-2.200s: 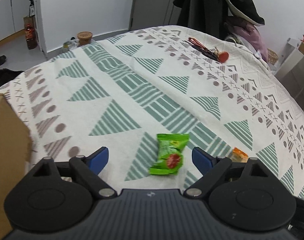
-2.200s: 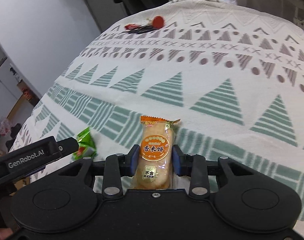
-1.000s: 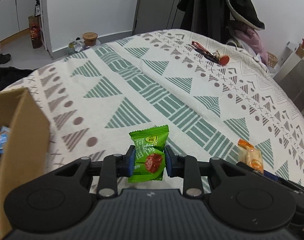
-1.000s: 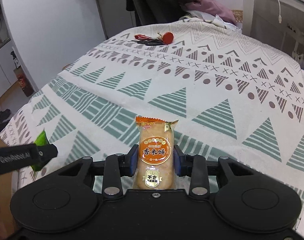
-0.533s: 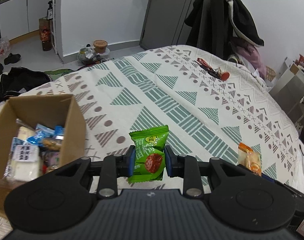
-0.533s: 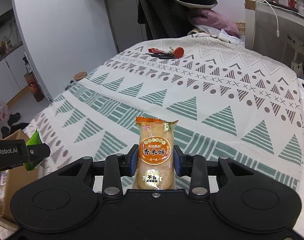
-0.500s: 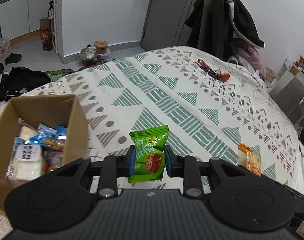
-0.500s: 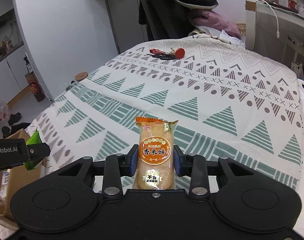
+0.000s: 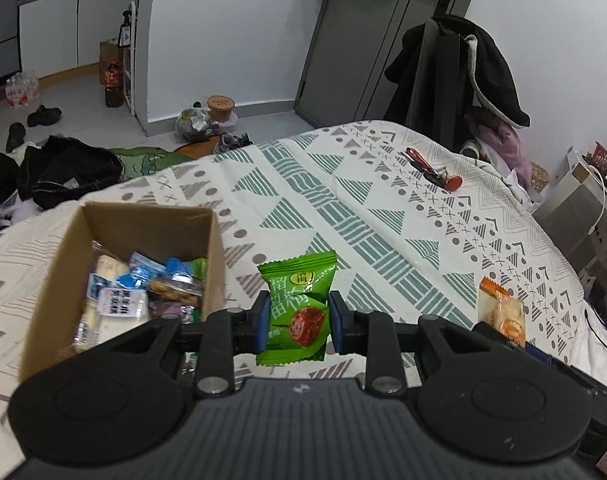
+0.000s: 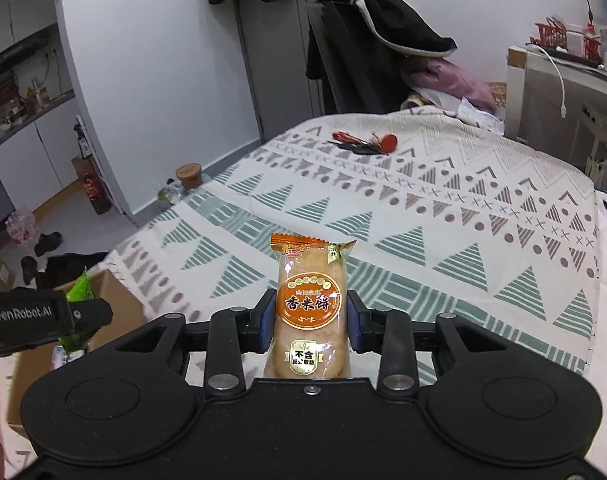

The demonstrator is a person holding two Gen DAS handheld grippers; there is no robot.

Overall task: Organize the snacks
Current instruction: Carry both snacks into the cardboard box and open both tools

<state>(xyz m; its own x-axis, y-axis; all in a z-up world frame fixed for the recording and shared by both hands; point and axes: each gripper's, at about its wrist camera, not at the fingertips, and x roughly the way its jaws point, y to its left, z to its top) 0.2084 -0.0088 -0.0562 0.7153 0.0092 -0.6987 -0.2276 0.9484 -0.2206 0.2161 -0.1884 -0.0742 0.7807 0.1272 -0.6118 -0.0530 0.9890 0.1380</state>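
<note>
My left gripper (image 9: 296, 322) is shut on a green snack packet (image 9: 297, 304) and holds it in the air above the bed, just right of an open cardboard box (image 9: 213, 248) with several wrapped snacks inside. My right gripper (image 10: 309, 326) is shut on an orange rice cracker packet (image 10: 309, 304), upright between the blue pads. In the left wrist view that orange packet (image 9: 501, 312) shows at the right. In the right wrist view the left gripper (image 10: 83, 316) with the green packet (image 10: 77, 300) hangs at the far left over the box (image 10: 115, 300).
A patterned bedspread (image 9: 363, 216) covers the bed. Red-handled keys (image 9: 433, 170) lie near its far end. A chair with dark coats (image 9: 455, 80) stands behind. Clothes, shoes and a cup (image 9: 220, 107) litter the floor at left. A white desk (image 10: 571, 92) is at right.
Both grippers have risen higher above the bed with their packets. The left one, open around the green packet 2.2 s ago, has shut on it and lifted it beside the box.
</note>
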